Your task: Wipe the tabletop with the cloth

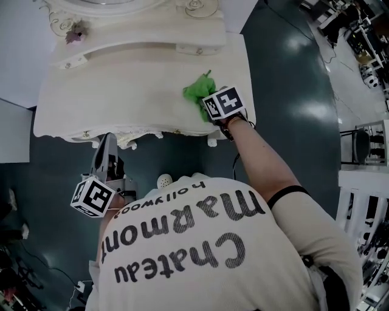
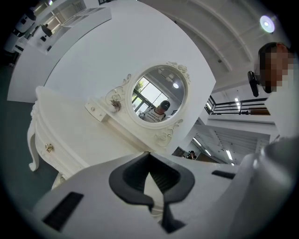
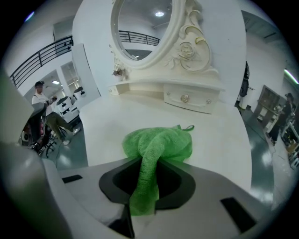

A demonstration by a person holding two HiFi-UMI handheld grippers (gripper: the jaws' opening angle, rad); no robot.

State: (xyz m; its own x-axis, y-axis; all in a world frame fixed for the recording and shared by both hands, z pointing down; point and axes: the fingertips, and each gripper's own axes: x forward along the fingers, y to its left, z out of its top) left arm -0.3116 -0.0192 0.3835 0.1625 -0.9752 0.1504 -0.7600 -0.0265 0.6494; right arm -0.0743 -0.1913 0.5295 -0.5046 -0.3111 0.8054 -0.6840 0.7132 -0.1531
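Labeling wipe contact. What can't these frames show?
- Head view: marker cube hides how the right gripper holds the green cloth.
- Right gripper view: the cloth covers the tabletop beneath it.
- Head view: top edge cuts off the mirror.
- Any view: stains too fine to tell.

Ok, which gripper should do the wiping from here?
Right. The right gripper is shut on the cloth, which rests on the tabletop. The left gripper is shut on nothing and held off the tabletop's front edge.

The cloth (image 1: 197, 92) lies on the surface (image 1: 121, 91) near its right front corner, one end between the jaws of the right gripper (image 3: 145, 186). The left gripper (image 1: 107, 141) is off the surface, before its left front edge. The mirror (image 3: 140, 28) stands at the rear.
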